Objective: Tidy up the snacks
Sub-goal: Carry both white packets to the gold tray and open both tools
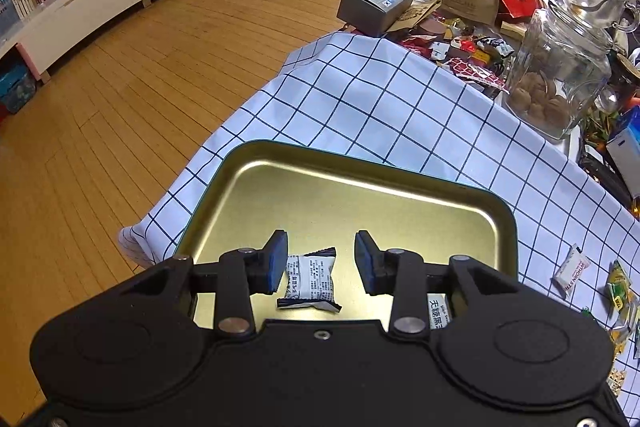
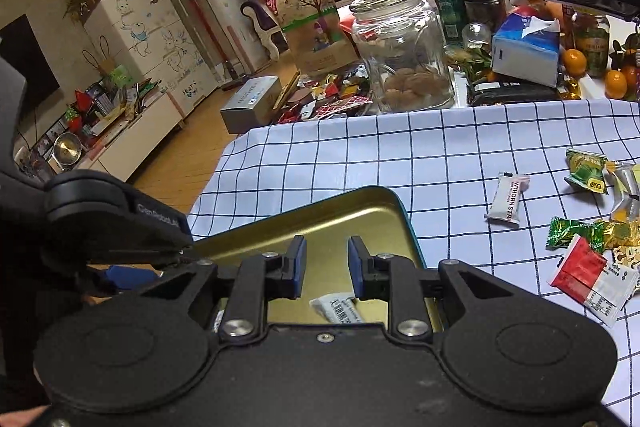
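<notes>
Checked tablecloth [image 1: 400, 115] under gold tin [image 1: 360, 203]

Gold tin tray [image 1: 360, 195], rectangular with rounded corners, lying flat on the checked cloth near the table's edge. Inside it, a white printed packet [image 1: 310, 283] with dark crimped ends lies flat; a second white packet [image 2: 338, 309] lies near the tray's near edge. Loose snacks on the cloth beside the tray: white bar [image 2: 507, 198], green sweets [image 2: 585, 173], red-and-white packet [image 2: 592, 283].
</notes>
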